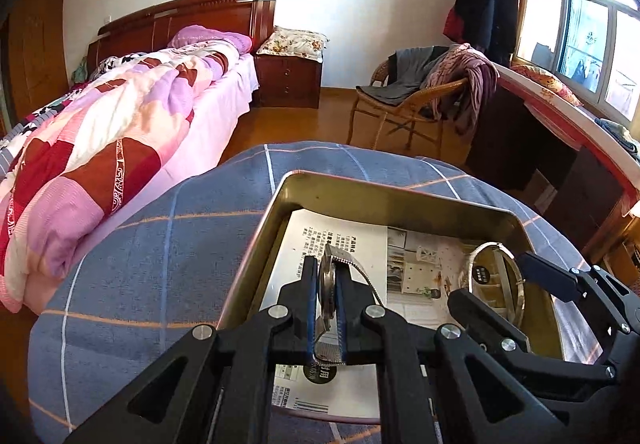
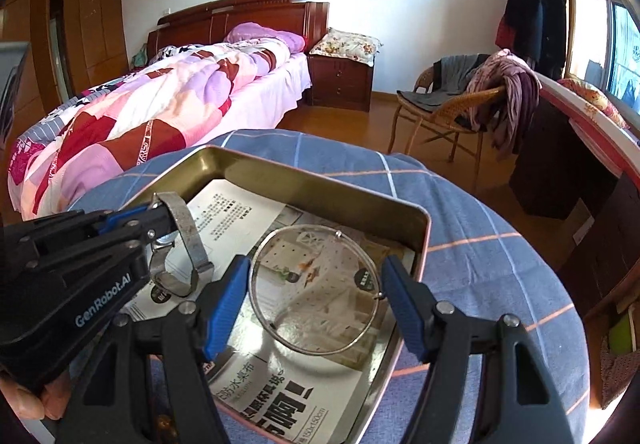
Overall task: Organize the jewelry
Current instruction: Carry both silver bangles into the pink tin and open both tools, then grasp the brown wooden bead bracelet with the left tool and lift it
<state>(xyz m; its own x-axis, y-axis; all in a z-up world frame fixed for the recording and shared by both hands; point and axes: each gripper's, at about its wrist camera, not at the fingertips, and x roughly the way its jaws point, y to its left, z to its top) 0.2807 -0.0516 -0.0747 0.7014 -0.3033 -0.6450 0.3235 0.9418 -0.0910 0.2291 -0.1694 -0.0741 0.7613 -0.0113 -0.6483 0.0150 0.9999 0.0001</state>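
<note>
A shallow gold tin (image 1: 400, 196) (image 2: 320, 184), lined with a printed leaflet (image 2: 240, 220), sits on a blue checked cloth (image 1: 160, 244). My left gripper (image 1: 326, 268) (image 2: 164, 212) is shut on a silver wristwatch (image 1: 327, 284) (image 2: 180, 244) held on edge, its mesh band curling out over the left part of the tin. My right gripper (image 2: 315, 276) (image 1: 490, 280) holds a thin silver bangle (image 2: 338, 232) (image 1: 489, 244) across its width between the blue pads (image 2: 228, 304), over the right part of the tin.
A bed with a pink patchwork quilt (image 1: 120, 132) lies to the left, with a wooden nightstand (image 1: 288, 80) behind it. A wicker chair draped with clothes (image 1: 420, 92) and a long desk (image 1: 560, 132) under the window stand to the right. A hand (image 2: 28, 400) shows at the lower left.
</note>
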